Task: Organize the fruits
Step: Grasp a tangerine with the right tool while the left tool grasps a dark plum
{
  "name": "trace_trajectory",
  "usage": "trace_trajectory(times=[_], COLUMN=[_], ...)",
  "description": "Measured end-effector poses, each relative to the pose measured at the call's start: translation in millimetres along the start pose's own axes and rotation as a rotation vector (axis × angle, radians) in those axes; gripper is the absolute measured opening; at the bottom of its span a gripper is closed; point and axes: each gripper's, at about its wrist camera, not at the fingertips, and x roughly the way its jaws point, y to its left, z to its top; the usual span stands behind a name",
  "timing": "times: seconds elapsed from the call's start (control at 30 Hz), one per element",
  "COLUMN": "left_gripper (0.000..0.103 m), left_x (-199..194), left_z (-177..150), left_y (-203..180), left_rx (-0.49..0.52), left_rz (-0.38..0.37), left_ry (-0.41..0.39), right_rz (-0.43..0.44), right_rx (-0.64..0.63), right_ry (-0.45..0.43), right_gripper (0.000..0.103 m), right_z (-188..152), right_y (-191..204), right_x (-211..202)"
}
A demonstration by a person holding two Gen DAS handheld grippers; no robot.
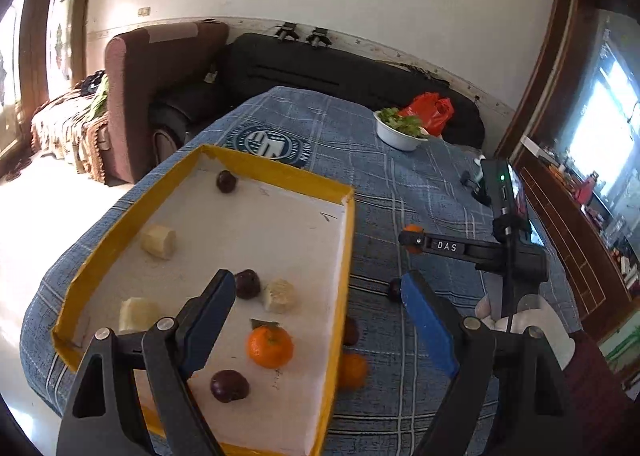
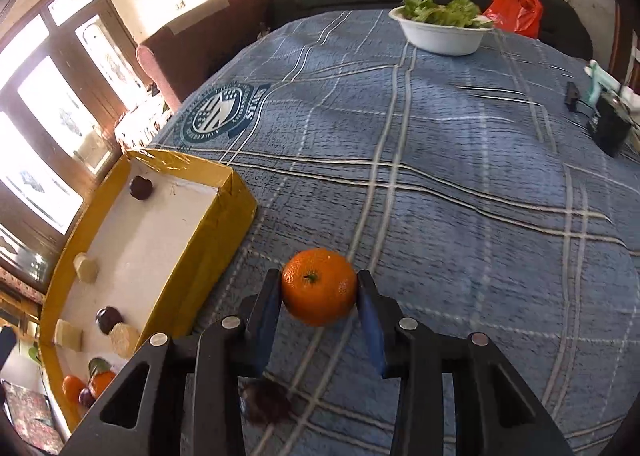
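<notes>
One tangerine [image 2: 319, 286] sits between your right gripper [image 2: 319, 292] pads, which press its sides on the blue plaid surface [image 2: 460, 176]; the box [image 2: 224, 192] lies at ten o'clock. Risk: the grip is near the pad tips, so the round fruit could squirt out on lifting. A dark plum [image 2: 266, 402] at six o'clock may get knocked. Your left gripper [image 1: 320, 320] hangs wide open, empty, over the box's right wall; it could clip that wall.
</notes>
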Motion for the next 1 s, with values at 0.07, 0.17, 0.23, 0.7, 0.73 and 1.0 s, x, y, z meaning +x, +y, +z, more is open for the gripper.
trace_trajectory(times=[0.07, 0.17, 0.23, 0.7, 0.73, 1.0], left_gripper=[0.084, 0.084, 0.075, 0.05, 0.05, 0.027], left_x=[10, 33, 54, 150, 153, 158], left_z=[0, 0, 0, -18, -18, -21], left_y=[-22, -52, -69, -106, -107, -108], left_rx=[0.066, 0.148, 0.195, 0.352, 0.36, 0.341], left_rz=[-0.04, -0.081, -0.07, 0.041, 0.043, 0.05], left_ry=[0.02, 0.062, 0.089, 0.291, 0.302, 0.306], right_rz=[0.017, 0.063, 0.079, 0.177, 0.18, 0.198], right_rx=[0.031, 0.109, 0.15, 0.244, 0.244, 0.25], right_ry=[-0.037, -0.087, -0.118, -0.146, -0.146, -0.15], right_gripper=[0.041, 0.041, 0.041, 0.041, 0.041, 0.041], right_z=[-13, -34, -44, -60, -60, -64], right_y=[-16, -43, -59, -104, -104, -104], right_x=[-22, -48, -59, -57, -57, -61])
